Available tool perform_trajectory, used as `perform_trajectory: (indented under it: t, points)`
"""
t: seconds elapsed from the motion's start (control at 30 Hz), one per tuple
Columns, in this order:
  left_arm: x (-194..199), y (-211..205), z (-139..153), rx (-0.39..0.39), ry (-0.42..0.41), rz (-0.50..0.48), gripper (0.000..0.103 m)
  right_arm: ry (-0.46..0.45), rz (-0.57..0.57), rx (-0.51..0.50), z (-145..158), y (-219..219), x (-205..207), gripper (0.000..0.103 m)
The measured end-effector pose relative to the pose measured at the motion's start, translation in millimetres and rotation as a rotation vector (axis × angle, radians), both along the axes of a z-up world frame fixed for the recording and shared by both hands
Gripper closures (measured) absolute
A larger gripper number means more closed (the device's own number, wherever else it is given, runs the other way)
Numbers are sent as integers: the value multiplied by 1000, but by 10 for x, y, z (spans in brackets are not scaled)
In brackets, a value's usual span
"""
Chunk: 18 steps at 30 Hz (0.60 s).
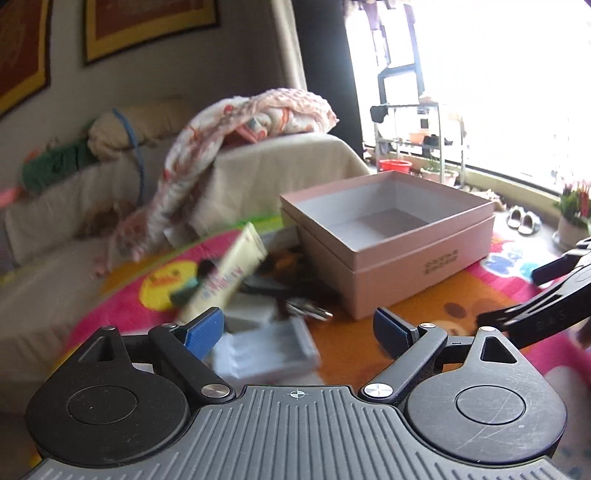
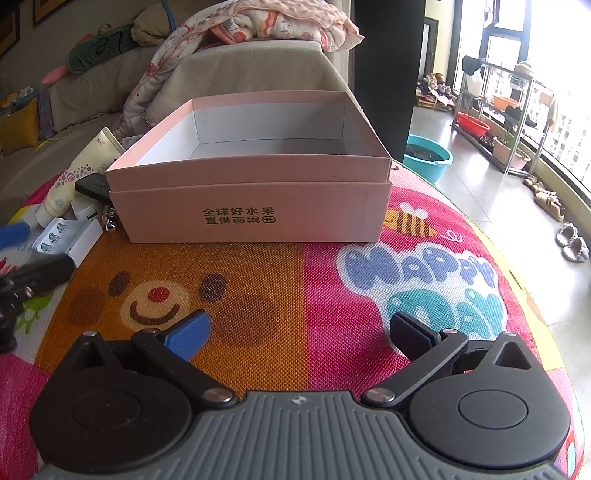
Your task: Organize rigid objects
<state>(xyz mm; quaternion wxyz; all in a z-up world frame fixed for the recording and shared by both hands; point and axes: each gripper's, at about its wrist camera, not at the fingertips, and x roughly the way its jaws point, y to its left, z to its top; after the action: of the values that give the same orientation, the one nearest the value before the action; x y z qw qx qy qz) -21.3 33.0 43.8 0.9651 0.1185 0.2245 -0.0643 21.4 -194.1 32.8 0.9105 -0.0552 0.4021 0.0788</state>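
Note:
An open, empty pink cardboard box stands on a colourful play mat; it also shows in the left wrist view. Left of it lies a pile: a cream tube, a white battery charger, a black flat item, a white adapter and metal keys. My left gripper is open, just above the charger. My right gripper is open and empty over the mat in front of the box.
A sofa with a blanket and cushions sits behind the mat. A teal basin, a red basin, a metal shelf and slippers are on the floor to the right by the window.

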Motion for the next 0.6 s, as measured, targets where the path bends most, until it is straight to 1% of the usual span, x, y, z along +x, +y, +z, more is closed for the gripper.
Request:
perform_trajectory:
  t: [0.03, 0.1, 0.17, 0.23, 0.27, 0.3, 0.33, 0.37, 0.47, 0.5, 0.53, 0.6]
  points:
    - [81, 98, 68, 15, -1, -13, 10, 2, 0, -1, 0, 3, 0, 0]
    - [341, 337, 147, -28, 37, -52, 10, -1, 3, -6, -1, 14, -1, 0]
    - [661, 553, 125, -88, 115, -58, 11, -6, 5, -2, -4, 10, -2, 0]
    - [942, 711, 41, -132, 187, -35, 15, -11, 10, 4, -5, -5, -20, 0]
    - [1047, 782, -10, -149, 213, -25, 25, -12, 13, 6, -4, -8, -24, 0]
    - [1109, 811, -35, -155, 216, -20, 45, -12, 14, 7, -2, -14, -31, 0]
    - [1138, 824, -53, -156, 211, -21, 55, -13, 14, 7, 0, -14, -35, 0]
    - [1136, 826, -76, -159, 209, -28, 69, -13, 14, 4, 2, -11, -39, 0]
    - [1023, 794, -98, -147, 197, -34, 76, -16, 25, -6, 14, 27, -53, 0]
    - [954, 796, -98, -153, 191, -35, 77, -19, 60, -7, 26, 65, -71, 0]
    - [875, 814, -95, -171, 189, -34, 78, -21, 101, -5, 35, 114, -95, 1]
    - [679, 892, -72, -255, 202, -36, 80, -45, 165, 12, 70, 251, -177, 1]
